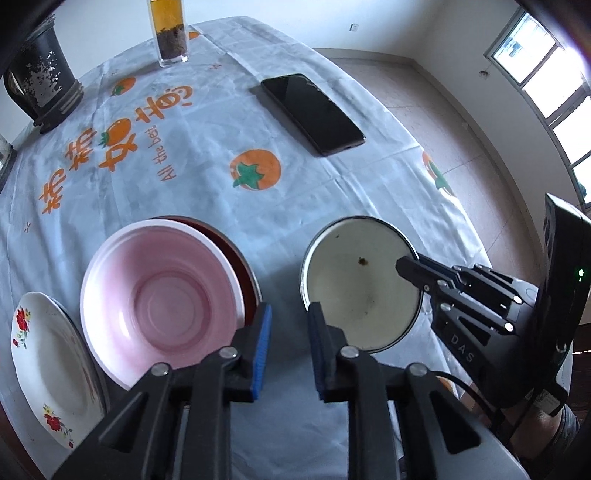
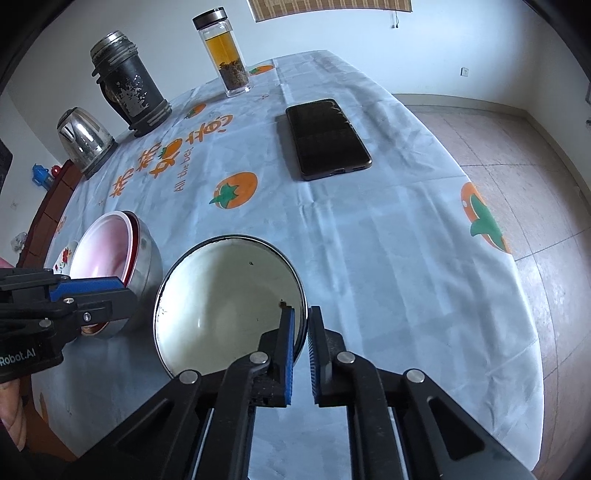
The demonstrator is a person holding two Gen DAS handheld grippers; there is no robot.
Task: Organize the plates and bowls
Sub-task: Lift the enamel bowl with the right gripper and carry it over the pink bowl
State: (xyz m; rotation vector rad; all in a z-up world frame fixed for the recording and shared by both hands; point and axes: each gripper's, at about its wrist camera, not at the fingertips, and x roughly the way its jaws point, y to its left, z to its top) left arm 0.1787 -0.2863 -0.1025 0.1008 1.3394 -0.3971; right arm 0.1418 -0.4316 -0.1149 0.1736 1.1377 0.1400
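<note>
A white enamel bowl (image 1: 364, 284) (image 2: 229, 302) with a dark rim stands on the tablecloth. My right gripper (image 2: 302, 317) (image 1: 406, 267) straddles its right rim, one finger inside and one outside, with the rim between the pads. A pink bowl (image 1: 162, 295) (image 2: 99, 254) is nested in a red-lined metal bowl (image 1: 245, 266) (image 2: 147, 258) to the left. A white flowered plate (image 1: 44, 365) (image 2: 64, 256) lies at the far left. My left gripper (image 1: 289, 314) (image 2: 122, 291) is open and empty, between the pink bowl and the enamel bowl.
A black phone (image 1: 312, 112) (image 2: 327, 136) lies on the far side of the table. A glass tea bottle (image 2: 225, 51) (image 1: 170, 31), a black thermos (image 2: 129, 88) (image 1: 40, 81) and a steel kettle (image 2: 85, 140) stand along the back left. The table edge (image 2: 517, 266) drops off at the right.
</note>
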